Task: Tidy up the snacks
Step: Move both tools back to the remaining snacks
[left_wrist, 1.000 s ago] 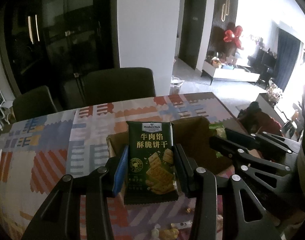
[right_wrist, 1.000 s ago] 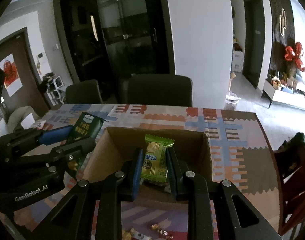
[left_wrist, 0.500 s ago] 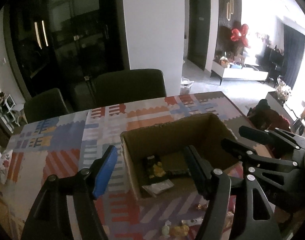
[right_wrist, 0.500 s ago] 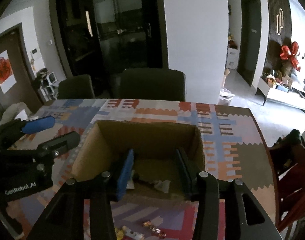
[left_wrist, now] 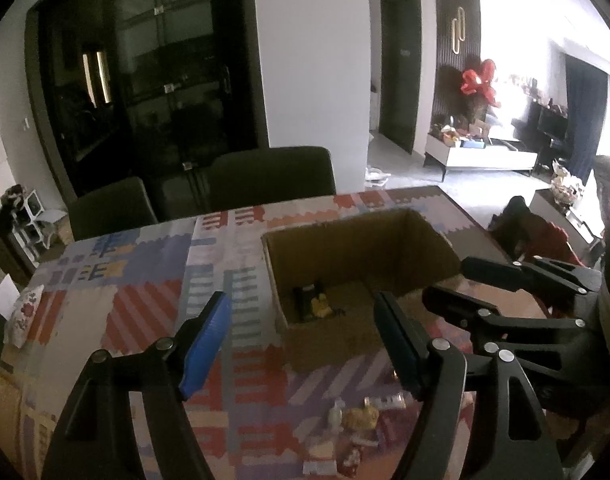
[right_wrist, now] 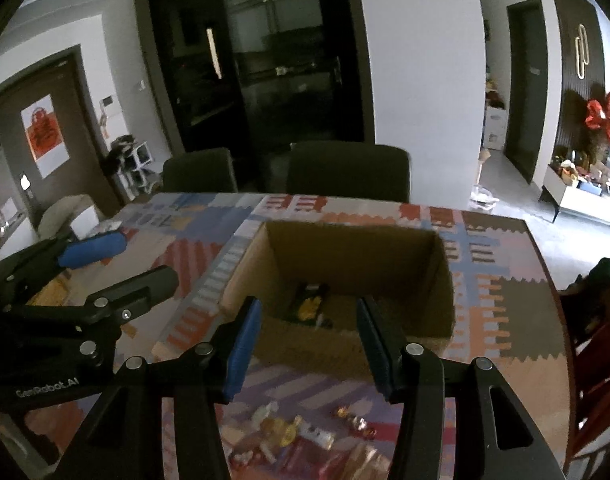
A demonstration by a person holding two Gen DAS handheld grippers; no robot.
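Brown corrugated cardboard makes up the open box [left_wrist: 357, 264] standing on my patchwork tablecloth of red, blue and cream blocks [left_wrist: 145, 280]. In the left wrist view the box sits at about one o'clock from my left gripper [left_wrist: 303, 340], whose blue-padded fingers [left_wrist: 207, 340] stand wide apart with nothing between them. On the box floor, near its left wall, lies a dark green snack packet with yellow print [left_wrist: 311, 302]; I cannot read its label from here.

My right gripper [right_wrist: 309, 344] is likewise spread open and empty, and in its own view the same box [right_wrist: 345, 256] lies dead ahead at twelve o'clock, the dark packet [right_wrist: 311, 306] showing between the finger pads. The left gripper's black frame [right_wrist: 85, 312] reaches in from nine o'clock in that view; in the left view the right gripper's frame [left_wrist: 517, 304] comes in from three o'clock, just beside the box's right wall.

A loose scatter of small wrapped sweets and packets [right_wrist: 301, 436] lies on the cloth at six o'clock, on the near side of the box, below both grippers [left_wrist: 353, 424]. They are blurred. Two dark chairs [left_wrist: 269, 176] stand at the table's far edge, at twelve o'clock.
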